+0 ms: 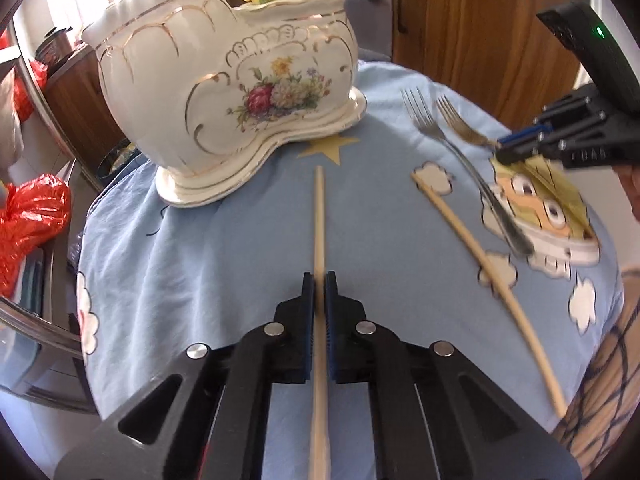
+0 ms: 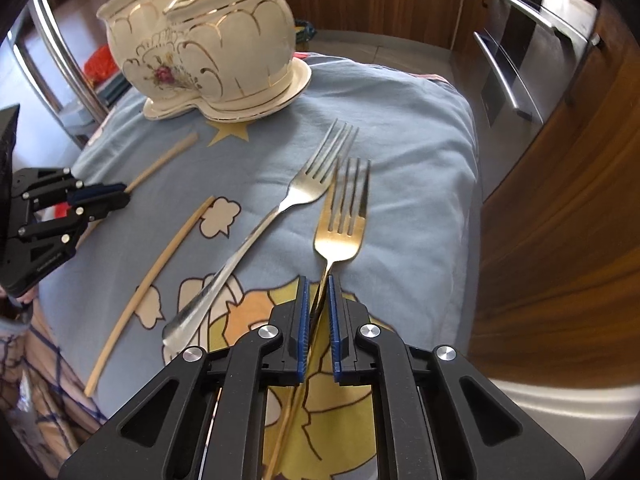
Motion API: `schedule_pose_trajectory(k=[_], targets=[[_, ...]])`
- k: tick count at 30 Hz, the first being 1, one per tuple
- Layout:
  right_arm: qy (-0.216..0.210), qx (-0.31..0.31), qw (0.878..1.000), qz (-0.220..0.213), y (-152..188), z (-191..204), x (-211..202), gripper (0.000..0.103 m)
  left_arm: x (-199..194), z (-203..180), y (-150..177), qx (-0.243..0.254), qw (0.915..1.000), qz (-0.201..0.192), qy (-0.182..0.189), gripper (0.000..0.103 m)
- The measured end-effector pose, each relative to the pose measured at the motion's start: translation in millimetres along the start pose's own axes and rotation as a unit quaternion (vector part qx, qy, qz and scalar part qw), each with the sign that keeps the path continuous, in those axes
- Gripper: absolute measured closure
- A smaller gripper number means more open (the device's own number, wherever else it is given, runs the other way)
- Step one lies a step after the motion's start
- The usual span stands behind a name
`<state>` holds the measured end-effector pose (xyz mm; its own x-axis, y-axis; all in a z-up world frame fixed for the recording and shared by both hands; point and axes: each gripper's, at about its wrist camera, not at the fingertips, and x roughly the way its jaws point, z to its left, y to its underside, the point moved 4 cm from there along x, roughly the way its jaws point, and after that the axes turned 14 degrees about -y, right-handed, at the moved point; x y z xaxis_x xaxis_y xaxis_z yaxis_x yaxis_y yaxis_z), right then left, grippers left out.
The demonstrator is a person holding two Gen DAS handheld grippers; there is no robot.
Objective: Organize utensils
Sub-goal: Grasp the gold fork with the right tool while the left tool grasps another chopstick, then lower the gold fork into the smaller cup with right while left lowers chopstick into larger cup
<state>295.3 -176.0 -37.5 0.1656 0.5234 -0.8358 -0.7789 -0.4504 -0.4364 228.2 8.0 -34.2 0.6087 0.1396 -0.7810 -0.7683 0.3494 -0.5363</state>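
My left gripper [image 1: 319, 280] is shut on a pale wooden chopstick [image 1: 319, 216] that points toward the white floral ceramic holder [image 1: 224, 92]. A second chopstick [image 1: 492, 272] lies loose to the right. Beyond it a silver fork [image 1: 460, 152] rests on the cloth. My right gripper [image 2: 319, 280] is shut on the handle of a gold fork [image 2: 344, 216], tines pointing away. The silver fork [image 2: 280, 208] and the loose chopstick [image 2: 160, 264] lie to its left. The holder [image 2: 212, 52] stands at the far left of the table, and the left gripper [image 2: 124, 196] shows at the left edge.
A light blue cartoon-print cloth [image 1: 240, 260] covers the small table. A red plastic bag [image 1: 32, 216] sits off the left side. A steel oven [image 2: 532, 60] and wooden cabinets [image 2: 560, 220] stand to the right. A checked sleeve [image 1: 608, 380] is at the near right.
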Motion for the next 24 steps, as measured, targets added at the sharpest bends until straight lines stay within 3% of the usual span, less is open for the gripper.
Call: schedule_pose_trajectory(k=[7, 11, 15, 19, 24], targets=[[-0.002, -0.012, 0.999, 0.04, 6, 5, -2, 0.094, -2, -2, -2, 0.096, 0.9944, 0.044, -0.01, 0.097], [0.004, -0.021, 0.998, 0.067, 5, 8, 1, 0.093, 5, -8, -13, 0.15, 0.9852, 0.082, -0.013, 0.096], [0.009, -0.025, 0.997, 0.074, 4, 10, 2, 0.094, 11, -7, -23, 0.169, 0.9778, 0.123, 0.01, 0.096], [0.017, -0.023, 0.999, 0.041, 9, 11, -1, 0.095, 15, -3, -30, 0.165, 0.9768, 0.134, 0.027, 0.097], [0.002, 0.005, 1.0, -0.029, 18, 2, -15, 0.097, 10, 11, -20, 0.13, 0.9865, 0.097, 0.025, 0.099]])
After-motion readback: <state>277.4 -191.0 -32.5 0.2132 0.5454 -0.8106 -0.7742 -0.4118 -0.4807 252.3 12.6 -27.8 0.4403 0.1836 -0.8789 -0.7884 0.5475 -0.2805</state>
